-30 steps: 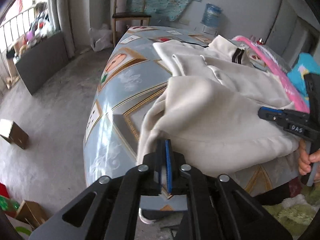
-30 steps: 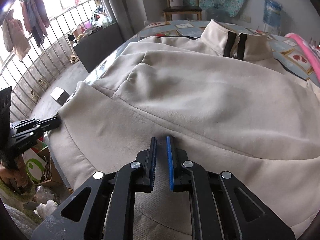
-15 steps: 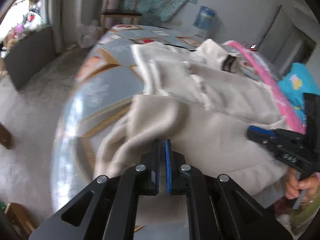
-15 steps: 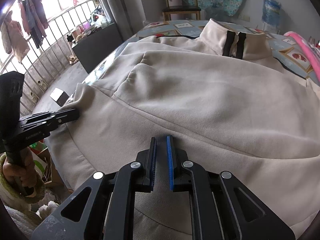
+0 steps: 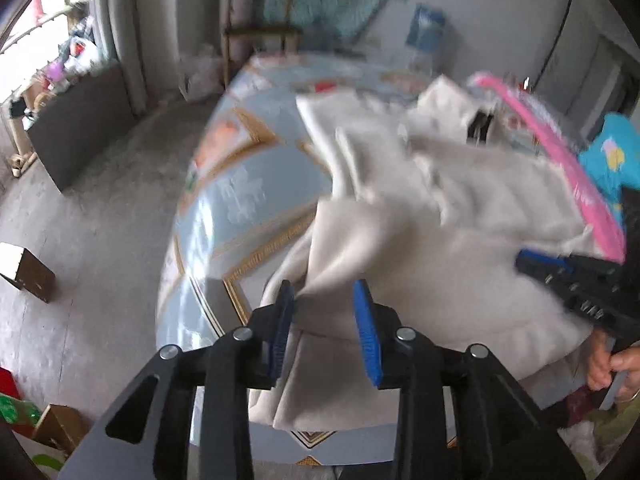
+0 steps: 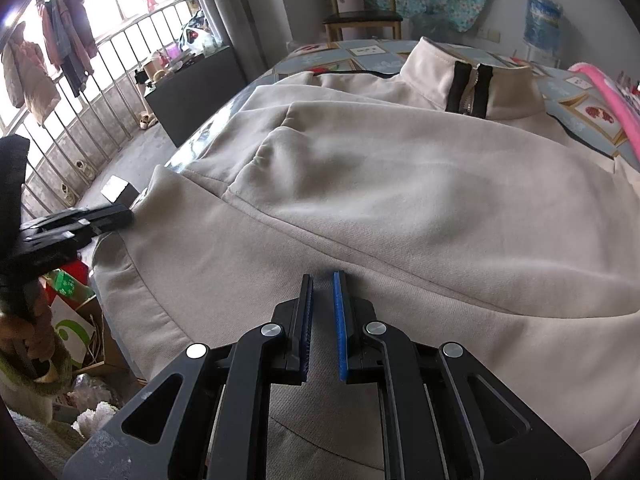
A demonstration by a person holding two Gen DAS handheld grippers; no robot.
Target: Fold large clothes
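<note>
A cream zip-neck sweatshirt (image 6: 400, 184) lies spread on the blue patterned table (image 5: 240, 192), its collar at the far end. My left gripper (image 5: 323, 286) is at the garment's left edge and its jaws are opening. A fold of cream cloth (image 5: 340, 248) lies loosely between the blue pads, which do not press on it. From the right wrist view that same left gripper (image 6: 116, 216) shows by the sweatshirt's left side. My right gripper (image 6: 322, 280) is shut on the sweatshirt's near hem, with cloth running between its pads. It also appears as the right gripper (image 5: 536, 264) in the left wrist view.
A pink hoop (image 5: 560, 160) and blue fabric (image 5: 608, 160) lie at the table's right side. A wooden chair (image 6: 360, 12) and a water bottle (image 6: 544, 16) stand beyond the table. Left of it are a dark cabinet (image 5: 80, 132) and cardboard boxes (image 5: 24, 272) on the floor.
My left gripper carried the sweatshirt's left edge inward over the table, and its shut jaws have now parted. My right gripper stayed put, shut on the hem.
</note>
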